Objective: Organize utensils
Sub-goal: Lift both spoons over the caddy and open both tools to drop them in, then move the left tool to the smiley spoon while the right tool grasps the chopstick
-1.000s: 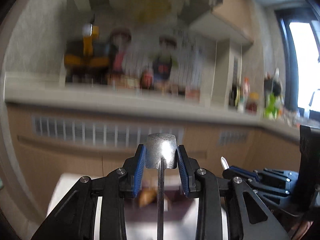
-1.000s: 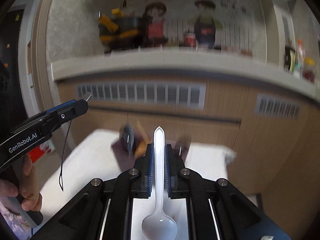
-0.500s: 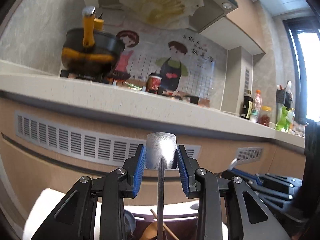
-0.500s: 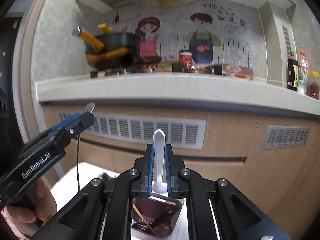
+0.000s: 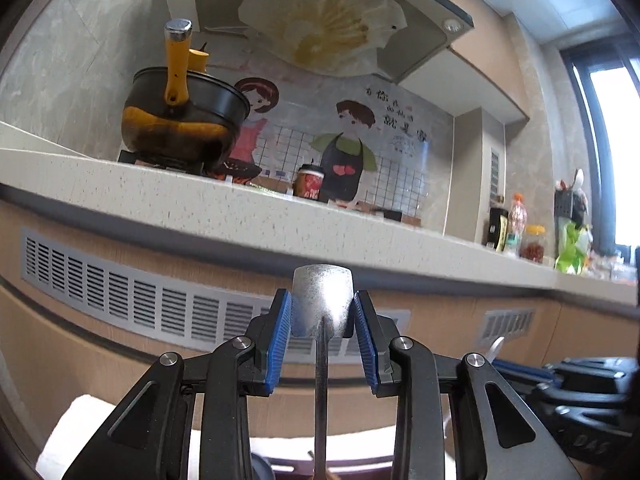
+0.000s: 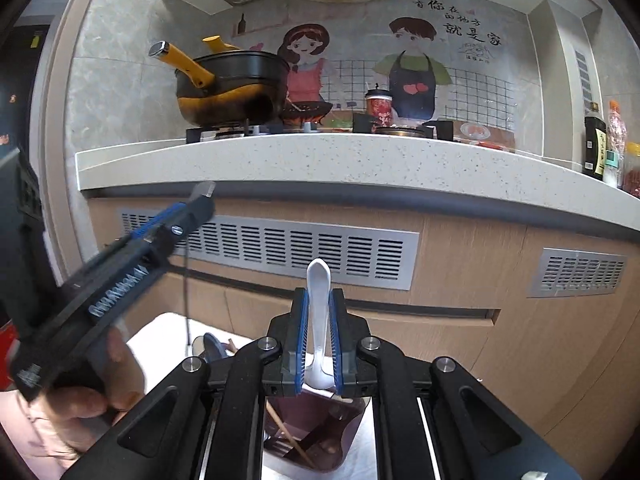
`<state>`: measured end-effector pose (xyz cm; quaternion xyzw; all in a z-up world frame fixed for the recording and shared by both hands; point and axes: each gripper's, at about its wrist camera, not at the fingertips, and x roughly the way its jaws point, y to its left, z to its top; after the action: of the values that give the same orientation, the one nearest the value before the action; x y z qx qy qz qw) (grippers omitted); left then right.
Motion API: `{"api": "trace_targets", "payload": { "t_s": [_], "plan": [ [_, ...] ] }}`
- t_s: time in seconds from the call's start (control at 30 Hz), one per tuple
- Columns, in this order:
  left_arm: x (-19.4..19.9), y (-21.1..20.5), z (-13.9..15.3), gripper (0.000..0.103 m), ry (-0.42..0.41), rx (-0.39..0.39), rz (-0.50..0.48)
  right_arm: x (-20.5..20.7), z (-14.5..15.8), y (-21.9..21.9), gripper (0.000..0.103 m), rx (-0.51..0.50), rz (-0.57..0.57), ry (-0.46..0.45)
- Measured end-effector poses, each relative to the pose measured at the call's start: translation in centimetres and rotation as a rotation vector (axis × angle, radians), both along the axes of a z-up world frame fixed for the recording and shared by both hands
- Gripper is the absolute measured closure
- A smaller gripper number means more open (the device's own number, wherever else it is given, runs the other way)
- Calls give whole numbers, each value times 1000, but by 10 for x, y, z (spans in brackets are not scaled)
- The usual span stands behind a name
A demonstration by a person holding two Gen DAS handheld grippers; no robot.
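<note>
Metal spatula (image 5: 322, 304) sits clamped in the left tool (image 5: 322, 332), blade up. The right tool (image 6: 318, 336) grips a white spoon (image 6: 318, 300) directly above the brown holder (image 6: 316, 436) on the worktop (image 6: 160, 332).

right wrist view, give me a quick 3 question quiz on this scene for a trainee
1. True or false: the right hand-held gripper is shut on a white plastic spoon.
2. Which colour is the utensil holder below that hand-held gripper? A) green B) dark maroon C) yellow
3. Fill in: the left hand-held gripper holds a ____ utensil by its wide end.

Key
1. True. The handle tip sticks up past the pads.
2. B. Chopsticks already lie inside it.
3. Metal. Its thin shaft hangs down between the fingers.
</note>
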<state>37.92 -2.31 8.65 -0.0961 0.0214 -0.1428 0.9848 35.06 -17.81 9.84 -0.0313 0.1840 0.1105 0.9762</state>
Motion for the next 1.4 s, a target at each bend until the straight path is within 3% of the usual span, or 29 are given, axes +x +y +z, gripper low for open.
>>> {"api": "trace_targets", "payload": {
  "t_s": [0.17,0.23,0.3,0.37,0.47,0.6,0.77,0.93,1.13,1.2,1.27,1.4],
  "plan": [
    [11,1,-35,69,90,10,2,3,-24,5,94,-26,0,69],
    [17,4,-49,64,163,22,3,6,-41,7,94,-36,3,120],
    [17,9,-55,53,228,21,-3,11,-58,10,87,-40,35,209],
    [9,18,-53,50,254,2,-2,11,-70,12,64,-39,54,264],
    [-17,39,-41,44,291,-22,32,-2,-76,13,43,-53,50,270],
    [-50,55,-37,43,370,40,76,-32,-78,12,25,-100,27,234],
    [-96,59,-61,43,480,130,67,-76,-80,7,1,-172,-40,162],
    [-124,56,-90,43,604,175,42,-107,-90,-1,1,-227,-95,196],
    [-159,45,-117,43,671,264,-10,-128,-120,-20,1,-188,-37,343],
    [-168,43,-126,43,699,289,-23,-135,-134,-23,6,-168,-4,392],
    [-171,41,-132,43,713,305,-30,-138,-146,-22,29,-173,12,437],
    [-174,35,-142,43,738,326,-69,-127,-169,-23,61,-143,20,549]
  ]
}}
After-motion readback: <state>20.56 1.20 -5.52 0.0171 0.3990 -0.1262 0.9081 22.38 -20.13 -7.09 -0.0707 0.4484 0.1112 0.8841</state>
